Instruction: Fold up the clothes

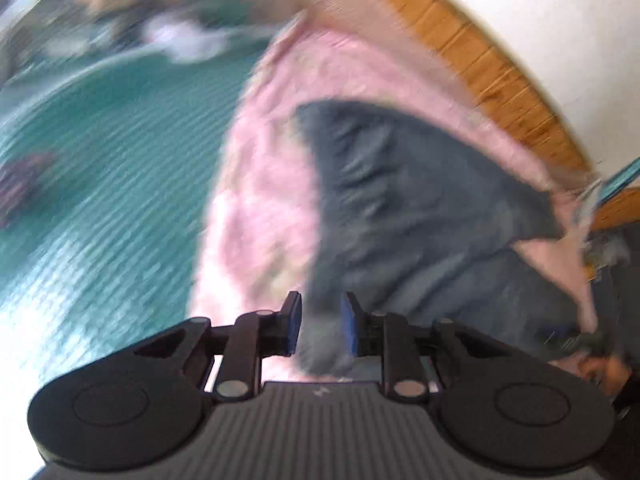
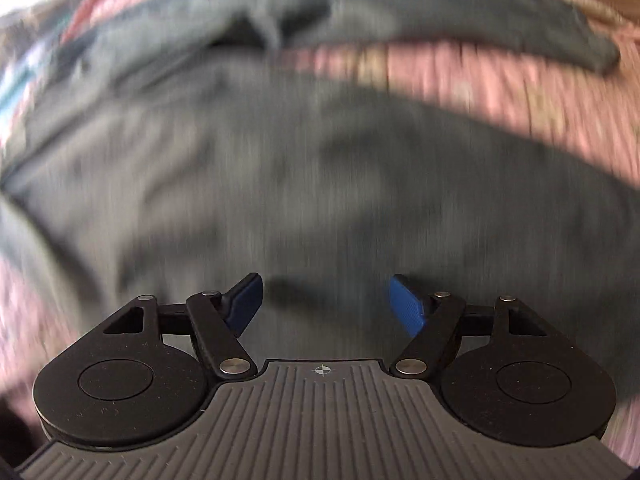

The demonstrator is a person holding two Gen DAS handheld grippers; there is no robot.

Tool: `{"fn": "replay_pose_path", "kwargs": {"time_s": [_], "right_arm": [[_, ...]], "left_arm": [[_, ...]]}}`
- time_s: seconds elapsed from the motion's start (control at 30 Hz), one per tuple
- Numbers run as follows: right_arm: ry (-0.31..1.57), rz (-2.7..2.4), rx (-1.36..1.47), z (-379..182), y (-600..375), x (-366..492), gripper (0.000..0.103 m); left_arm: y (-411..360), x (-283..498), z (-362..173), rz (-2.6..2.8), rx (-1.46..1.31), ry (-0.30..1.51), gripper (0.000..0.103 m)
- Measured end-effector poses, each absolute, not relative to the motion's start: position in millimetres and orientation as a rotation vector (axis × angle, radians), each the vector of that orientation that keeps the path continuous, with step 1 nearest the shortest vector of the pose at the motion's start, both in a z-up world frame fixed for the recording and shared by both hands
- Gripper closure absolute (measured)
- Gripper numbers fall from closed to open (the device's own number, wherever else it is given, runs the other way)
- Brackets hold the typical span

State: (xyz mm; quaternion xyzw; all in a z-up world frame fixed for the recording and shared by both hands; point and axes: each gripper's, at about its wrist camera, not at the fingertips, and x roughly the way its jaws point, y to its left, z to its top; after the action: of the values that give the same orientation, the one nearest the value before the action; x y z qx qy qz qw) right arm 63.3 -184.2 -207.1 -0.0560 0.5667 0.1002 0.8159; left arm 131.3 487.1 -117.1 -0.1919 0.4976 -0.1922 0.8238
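1. Right now your left gripper (image 1: pixel 320 326), with its blue-padded fingers (image 1: pixel 294 326), sits low over the near edge of the dark grey cloth garment (image 1: pixel 400 208). Its jaws stand only narrowly apart, and grey fabric shows in the gap between them. The blur keeps you from telling whether they actually pinch the cloth.
2. That garment lies on a pink patterned cloth sheet (image 1: pixel 260 184), which spreads under it and out to its left and far side.
3. Left of the pink sheet you have a teal ribbed bedcover (image 1: pixel 104 168). At its far end lies a blurred heap of pale and tan things that cannot be made out.
4. On the far right, a brown wooden rail (image 1: pixel 472 40) curves along a white wall (image 1: pixel 540 12).
5. Your right gripper (image 2: pixel 326 304) hovers close above the broad body of the same grey garment (image 2: pixel 280 168), fingers (image 2: pixel 408 306) spread wide with nothing between them.
6. In the right wrist view, a long grey fold or sleeve runs across the far side, with a strip of the pink sheet (image 2: pixel 460 76) showing between it and the body.
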Motion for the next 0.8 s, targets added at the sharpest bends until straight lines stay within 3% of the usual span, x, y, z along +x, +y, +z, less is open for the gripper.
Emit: {"fn": "replay_pose_path", "kwargs": {"time_s": [0.1, 0.2, 0.33, 0.5, 0.57, 0.63, 0.7, 0.8], "right_arm": [[1.227, 0.179, -0.155, -209, -191, 40, 0.022], [1.224, 0.159, -0.155, -200, -196, 37, 0.025], [1.16, 0.168, -0.182, -180, -194, 41, 0.029], [1.066, 0.203, -0.118, -176, -188, 61, 0.029], [1.101, 0.189, -0.104, -192, -192, 64, 0.031], [1.115, 0.168, -0.086, -207, -209, 50, 0.03], [1.13, 0.175, -0.065, -204, -228, 28, 0.029], [1.117, 0.132, -0.012, -192, -273, -5, 0.031]], "left_arm": [[417, 160, -147, -0.468, -0.349, 1.058, 0.071], [368, 158, -205, -0.477, -0.278, 1.2, 0.079], [385, 103, -226, -0.475, -0.267, 1.29, 0.082], [415, 42, -220, -0.266, -0.186, 1.388, 0.098], [400, 39, -201, -0.258, -0.191, 1.32, 0.095], [377, 41, -183, -0.27, -0.188, 1.243, 0.086], [344, 50, -172, -0.282, -0.179, 1.182, 0.076], [290, 64, -180, -0.311, -0.158, 1.143, 0.069]]}}
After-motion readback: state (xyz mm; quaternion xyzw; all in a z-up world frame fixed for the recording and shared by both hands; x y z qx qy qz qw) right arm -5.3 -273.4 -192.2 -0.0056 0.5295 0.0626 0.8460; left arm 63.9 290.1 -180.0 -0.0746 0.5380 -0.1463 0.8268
